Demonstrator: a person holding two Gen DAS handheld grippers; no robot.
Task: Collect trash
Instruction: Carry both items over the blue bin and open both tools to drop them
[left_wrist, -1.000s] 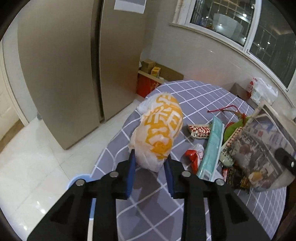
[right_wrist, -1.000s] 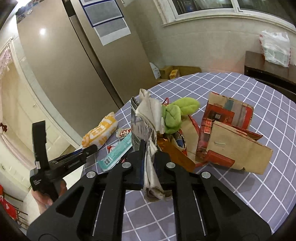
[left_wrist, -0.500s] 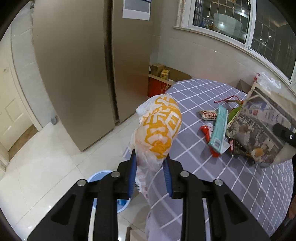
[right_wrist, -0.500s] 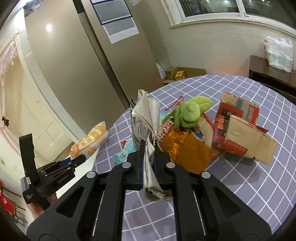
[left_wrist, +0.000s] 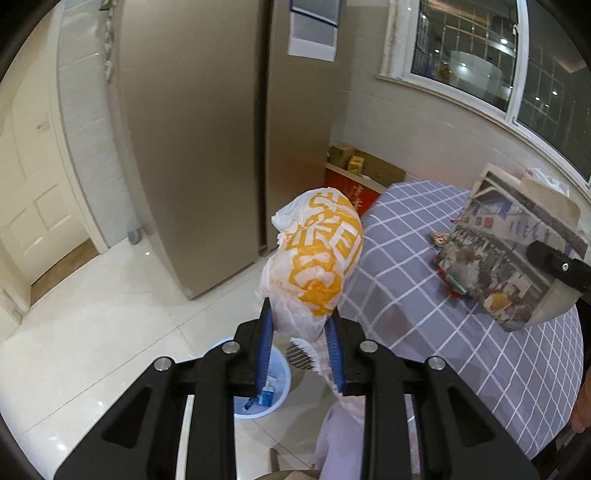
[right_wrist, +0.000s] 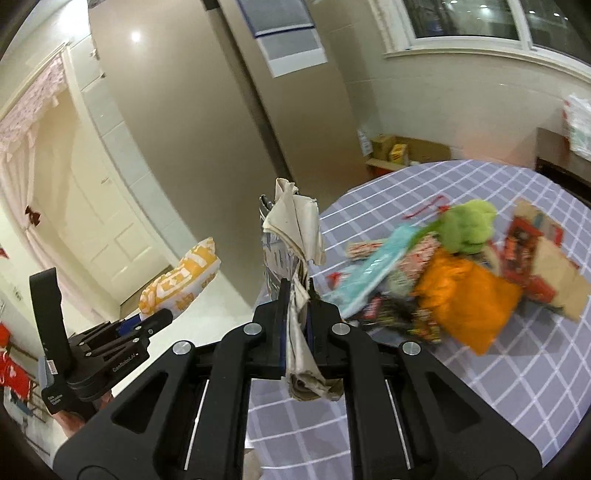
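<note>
We are holding the left gripper (left_wrist: 300, 345) with its jaws narrowly apart, its blue pads pressing on the lower end of a white-and-orange plastic bag (left_wrist: 316, 262), which is rising from between the jaws with its long axis pointing up and away from them. The bag is looking puffed and crumpled, printed with bold orange lettering. Below the jaws, on the tiled floor, a blue trash bin (left_wrist: 275, 384) is sitting with scraps inside. We are keeping the right gripper (right_wrist: 297, 295) pinched almost fully together on a folded newspaper (right_wrist: 295, 251), which is standing upright through the jaws, its creased beige top poking above them and its rolled end hanging beneath. Right of these jaws, wrappers are lying heaped on the checked tablecloth (right_wrist: 498, 384).
</note>
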